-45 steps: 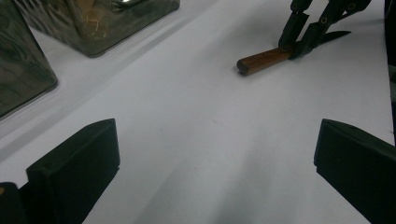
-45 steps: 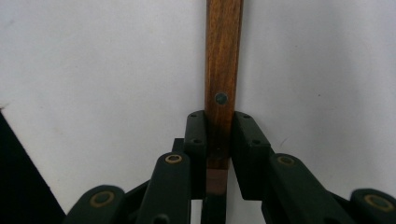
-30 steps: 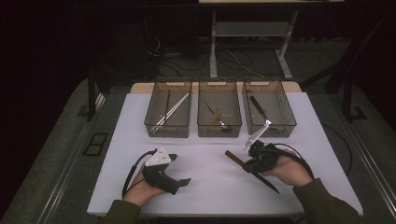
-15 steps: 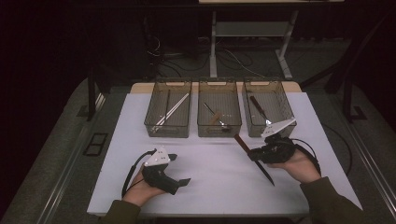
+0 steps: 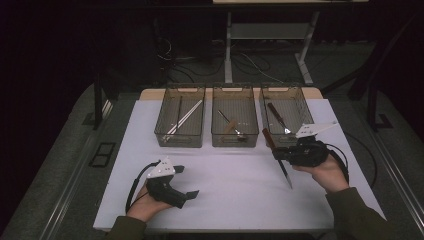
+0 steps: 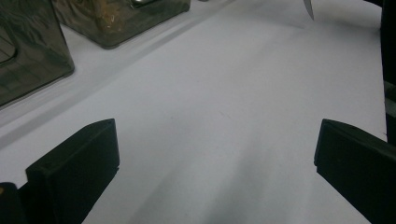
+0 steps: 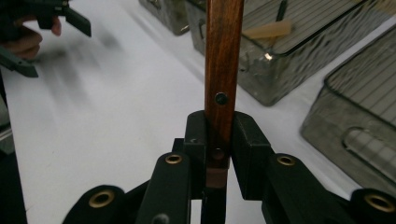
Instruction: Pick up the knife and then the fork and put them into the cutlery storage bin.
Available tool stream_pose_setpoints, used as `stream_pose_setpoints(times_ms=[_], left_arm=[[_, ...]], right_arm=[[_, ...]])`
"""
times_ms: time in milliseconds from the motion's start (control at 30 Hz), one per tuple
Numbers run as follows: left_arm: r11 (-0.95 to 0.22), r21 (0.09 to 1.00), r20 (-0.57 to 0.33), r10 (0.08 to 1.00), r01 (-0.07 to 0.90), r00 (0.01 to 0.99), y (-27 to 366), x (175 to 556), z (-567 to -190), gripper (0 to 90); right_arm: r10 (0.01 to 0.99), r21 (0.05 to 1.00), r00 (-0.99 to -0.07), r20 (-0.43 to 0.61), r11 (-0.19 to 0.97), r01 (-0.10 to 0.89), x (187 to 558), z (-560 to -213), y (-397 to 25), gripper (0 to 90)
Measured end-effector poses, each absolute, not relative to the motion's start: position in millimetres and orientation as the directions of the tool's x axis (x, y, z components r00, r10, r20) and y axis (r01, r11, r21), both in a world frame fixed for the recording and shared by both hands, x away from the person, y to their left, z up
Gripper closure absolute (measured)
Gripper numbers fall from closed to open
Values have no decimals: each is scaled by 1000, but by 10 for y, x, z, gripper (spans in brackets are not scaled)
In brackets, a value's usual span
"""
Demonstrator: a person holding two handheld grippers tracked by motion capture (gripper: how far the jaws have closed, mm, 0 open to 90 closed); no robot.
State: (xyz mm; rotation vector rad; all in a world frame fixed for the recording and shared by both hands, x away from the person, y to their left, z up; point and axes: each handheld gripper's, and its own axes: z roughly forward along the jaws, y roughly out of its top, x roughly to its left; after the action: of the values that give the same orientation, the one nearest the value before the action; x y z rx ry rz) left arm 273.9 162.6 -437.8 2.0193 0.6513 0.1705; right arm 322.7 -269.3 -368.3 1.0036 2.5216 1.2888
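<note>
A knife with a brown wooden handle [image 5: 268, 137] and a steel blade hangs over the white table, just in front of the right-hand bin [image 5: 304, 107]. My right gripper [image 5: 280, 154] is shut on it near where handle meets blade; the blade points back toward the person. In the right gripper view the handle [image 7: 223, 70] rises straight up between the closed jaws of the right gripper [image 7: 219, 135]. My left gripper [image 5: 186, 181] rests low at the front left, open and holding nothing. In the left gripper view the left gripper [image 6: 215, 158] frames bare table, with the blade tip [image 6: 308, 9] far off.
Three clear wire-bottomed bins stand in a row at the back of the white table [image 5: 230, 190]. The left bin [image 5: 180, 141] holds long metal utensils, the middle bin [image 5: 235, 142] a wooden-handled utensil, and the right-hand one another dark-handled knife [image 5: 277, 116].
My right gripper has carried the knife to the right and toward the right-hand bin, raising it off the table. The left gripper has stayed put.
</note>
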Motion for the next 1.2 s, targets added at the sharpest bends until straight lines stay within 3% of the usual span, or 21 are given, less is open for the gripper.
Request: stream_pose_setpoints(times_ms=[500, 1200], left_arm=[[-397, 837, -139, 509, 375, 849, 1595, 2748, -4386, 0], [-396, 838, -141, 506, 375, 851, 1588, 2745, -4385, 0]], right_arm=[[664, 822, -724, 187, 297, 485, 3330, -3584, -2909, 767], [766, 873, -628, 138, 205, 442, 3755, -3146, -3107, 766]])
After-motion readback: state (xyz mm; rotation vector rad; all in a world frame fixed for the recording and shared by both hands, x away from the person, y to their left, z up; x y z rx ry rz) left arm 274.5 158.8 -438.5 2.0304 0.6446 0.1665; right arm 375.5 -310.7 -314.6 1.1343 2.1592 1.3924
